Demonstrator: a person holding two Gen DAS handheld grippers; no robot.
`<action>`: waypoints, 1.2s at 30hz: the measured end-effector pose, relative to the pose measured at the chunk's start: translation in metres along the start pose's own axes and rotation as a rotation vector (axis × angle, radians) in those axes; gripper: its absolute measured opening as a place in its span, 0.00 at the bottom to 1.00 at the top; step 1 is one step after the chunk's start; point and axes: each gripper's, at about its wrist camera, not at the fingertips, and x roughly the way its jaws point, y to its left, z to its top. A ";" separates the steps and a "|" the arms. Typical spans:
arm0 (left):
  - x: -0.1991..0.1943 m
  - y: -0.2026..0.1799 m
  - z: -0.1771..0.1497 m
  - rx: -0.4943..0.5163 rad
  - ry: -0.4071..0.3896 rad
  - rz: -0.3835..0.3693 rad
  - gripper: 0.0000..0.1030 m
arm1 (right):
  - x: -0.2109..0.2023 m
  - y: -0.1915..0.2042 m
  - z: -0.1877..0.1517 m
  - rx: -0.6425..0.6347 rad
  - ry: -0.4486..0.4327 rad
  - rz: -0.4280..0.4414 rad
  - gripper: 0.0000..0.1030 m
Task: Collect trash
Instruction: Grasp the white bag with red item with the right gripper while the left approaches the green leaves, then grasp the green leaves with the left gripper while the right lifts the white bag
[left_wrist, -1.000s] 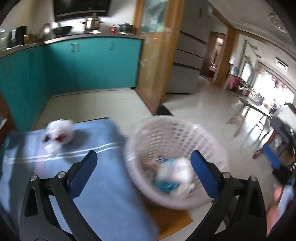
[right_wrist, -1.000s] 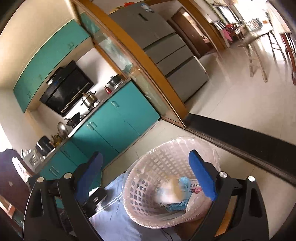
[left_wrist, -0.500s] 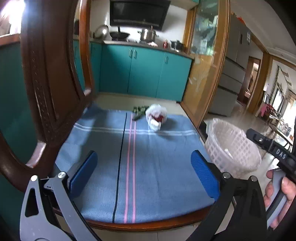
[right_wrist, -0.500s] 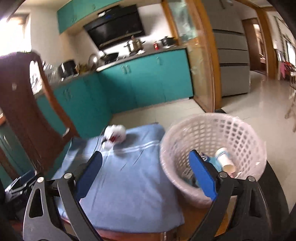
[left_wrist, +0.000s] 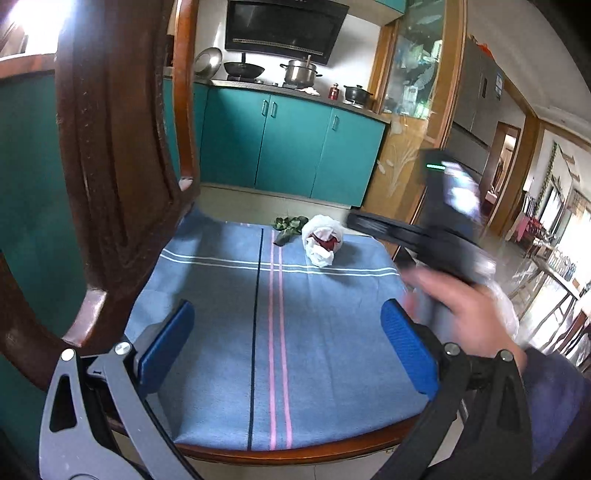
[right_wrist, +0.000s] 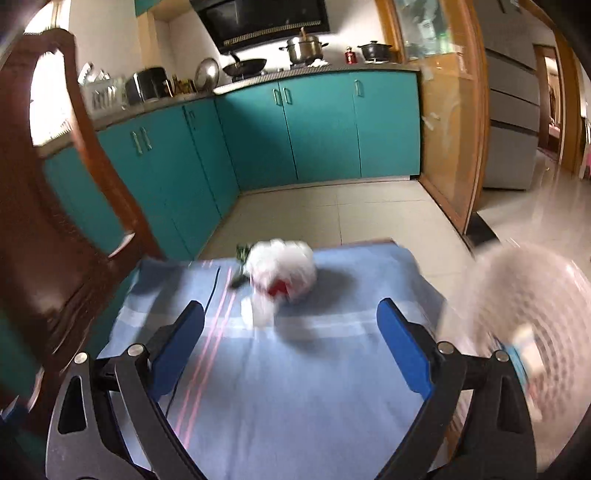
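A crumpled white plastic bag (left_wrist: 322, 240) (right_wrist: 281, 275) with something red inside lies at the far end of the blue striped cloth (left_wrist: 273, 314) (right_wrist: 295, 369). Green leaves (left_wrist: 288, 224) (right_wrist: 242, 254) lie just left of it. My left gripper (left_wrist: 288, 343) stands open over the near half of the cloth, nothing between its fingers. My right gripper (right_wrist: 290, 339) is open too, a short way in front of the bag. In the left wrist view a hand (left_wrist: 465, 314) holds the right gripper's dark body on the right. The white mesh basket (right_wrist: 532, 325), blurred, holds trash at the right.
A dark wooden chair back (left_wrist: 122, 166) (right_wrist: 62, 229) rises close on the left. The cloth covers a wooden table with a rounded near edge (left_wrist: 295, 456). Teal cabinets (left_wrist: 295, 147) and tiled floor (right_wrist: 332, 210) lie beyond the table.
My right gripper has swung left from over the basket toward the white bag, now closer to it. The right hand and gripper now cover the basket in the left wrist view. Both stay open.
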 end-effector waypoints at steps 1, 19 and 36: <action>0.000 0.004 0.002 -0.013 0.000 -0.001 0.98 | 0.017 0.004 0.007 0.007 0.014 -0.013 0.90; 0.036 0.009 0.007 -0.062 0.025 -0.004 0.98 | -0.056 -0.036 -0.019 0.048 -0.016 0.103 0.22; 0.299 -0.030 0.093 0.098 0.274 -0.037 0.98 | -0.153 -0.077 -0.070 0.147 0.000 0.268 0.22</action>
